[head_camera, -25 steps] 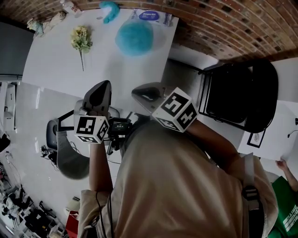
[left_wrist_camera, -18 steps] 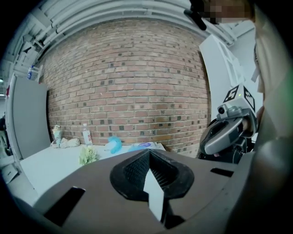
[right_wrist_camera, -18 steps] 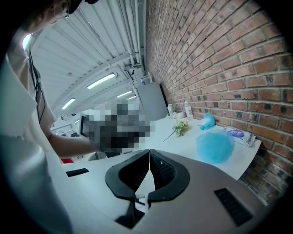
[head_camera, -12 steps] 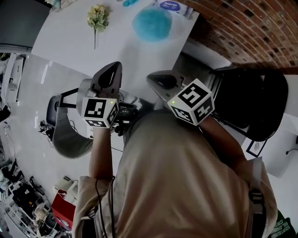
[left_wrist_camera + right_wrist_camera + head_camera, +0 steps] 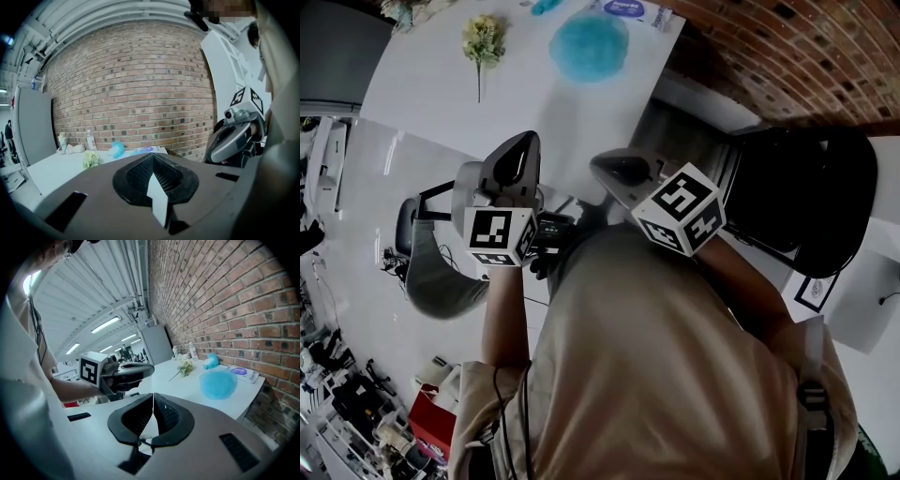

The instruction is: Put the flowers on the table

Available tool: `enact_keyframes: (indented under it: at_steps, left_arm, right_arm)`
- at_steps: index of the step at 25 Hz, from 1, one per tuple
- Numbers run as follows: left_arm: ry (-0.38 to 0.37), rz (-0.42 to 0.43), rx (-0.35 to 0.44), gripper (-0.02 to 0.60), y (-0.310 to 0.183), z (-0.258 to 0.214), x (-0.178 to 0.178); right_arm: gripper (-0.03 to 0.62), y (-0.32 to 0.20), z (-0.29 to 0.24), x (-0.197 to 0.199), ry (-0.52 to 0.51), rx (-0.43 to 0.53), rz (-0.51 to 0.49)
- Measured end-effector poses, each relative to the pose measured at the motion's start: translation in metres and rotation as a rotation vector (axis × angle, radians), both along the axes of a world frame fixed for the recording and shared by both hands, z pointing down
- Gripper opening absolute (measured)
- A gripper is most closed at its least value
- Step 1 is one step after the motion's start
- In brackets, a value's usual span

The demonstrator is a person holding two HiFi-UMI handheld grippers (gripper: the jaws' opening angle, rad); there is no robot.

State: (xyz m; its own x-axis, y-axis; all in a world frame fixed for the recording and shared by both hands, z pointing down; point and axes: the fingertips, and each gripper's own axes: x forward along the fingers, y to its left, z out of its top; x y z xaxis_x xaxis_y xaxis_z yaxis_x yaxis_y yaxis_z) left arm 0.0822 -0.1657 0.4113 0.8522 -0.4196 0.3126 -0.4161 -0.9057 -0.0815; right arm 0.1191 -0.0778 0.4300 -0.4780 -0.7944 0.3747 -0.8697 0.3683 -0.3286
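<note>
**Setting.** A brick wall (image 5: 787, 47) backs a long white worktop (image 5: 534, 103). A black chair (image 5: 806, 197) stands at the worktop's near right corner. The person stands short of the near edge, both arms raised at chest height.

**Tongs.** The left tongs (image 5: 153, 174) are clenched, the pads meeting along one seam with nothing between them. The right tongs (image 5: 153, 416) are likewise clenched and carry nothing. Both point toward the worktop, tilted slightly down and level with each other, and neither touches any object. Judgement: this is a carrying or approach posture, not a grasp, since the tongs are held well apart from everything on the surface.

**Objects on the worktop.** A round blue fluffy ball (image 5: 589, 45) sits toward the wall side. The flowers (image 5: 480, 42) — the task's thing — lie flat on the far left part of the worktop, pale yellow heads away from the person and the thin stem pointing back. They rest on bare surface, well apart from the ball and from both tongs. Judgement: the flowers already lie where the task wants them, so either the placing is done or another bunch is out of sight. The pictures do not settle which.

**Containers.** A clear bottle (image 5: 90, 139) stands upright at the far end — contents too small to tell. A flat packet (image 5: 240, 371) lies just beyond the ball, seemingly closed. No vase is in view.
</note>
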Motion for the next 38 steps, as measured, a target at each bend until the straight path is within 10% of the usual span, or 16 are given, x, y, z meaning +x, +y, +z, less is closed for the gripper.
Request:
enact_keyframes:
  at_steps: [12, 38]
  left_arm:
    - [-0.051, 0.005, -0.039, 0.009, 0.028, 0.008, -0.02]
    - [0.052, 0.409, -0.084, 0.009, 0.081, 0.009, -0.015]
  right_arm:
    - [0.023, 0.008, 0.013, -0.028, -0.061, -0.037, -0.041]
    - [0.023, 0.033, -0.003, -0.045, 0.026, -0.016, 0.367]
